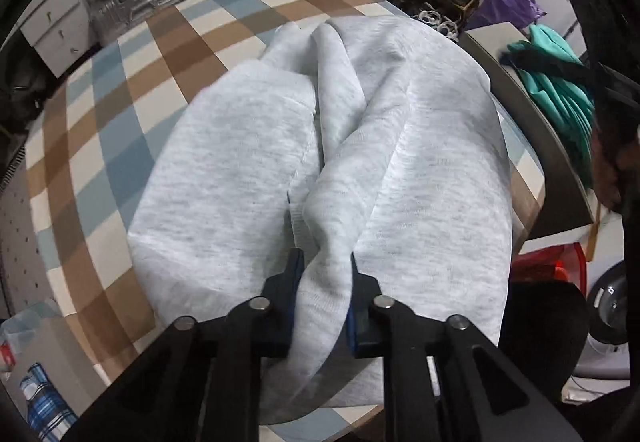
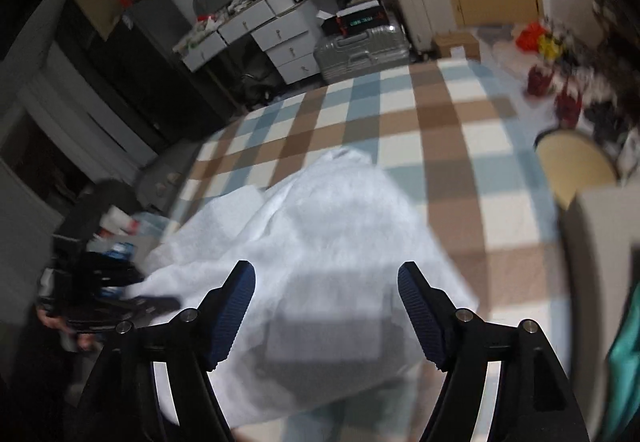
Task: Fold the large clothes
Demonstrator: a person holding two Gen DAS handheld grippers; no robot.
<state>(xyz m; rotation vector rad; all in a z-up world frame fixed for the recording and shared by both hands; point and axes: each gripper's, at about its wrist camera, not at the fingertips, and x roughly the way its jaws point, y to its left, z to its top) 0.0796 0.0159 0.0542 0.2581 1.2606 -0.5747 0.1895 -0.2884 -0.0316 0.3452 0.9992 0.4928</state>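
Left gripper (image 1: 322, 264) (angled steeply down) on sweatshirt (image 1: 320, 146)

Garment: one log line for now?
garment: bunched on table | left gripper: shut on garment | right gripper: open, empty

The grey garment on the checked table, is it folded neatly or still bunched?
Still bunched: the grey garment lies in loose ridges, one pinched in the left tool.
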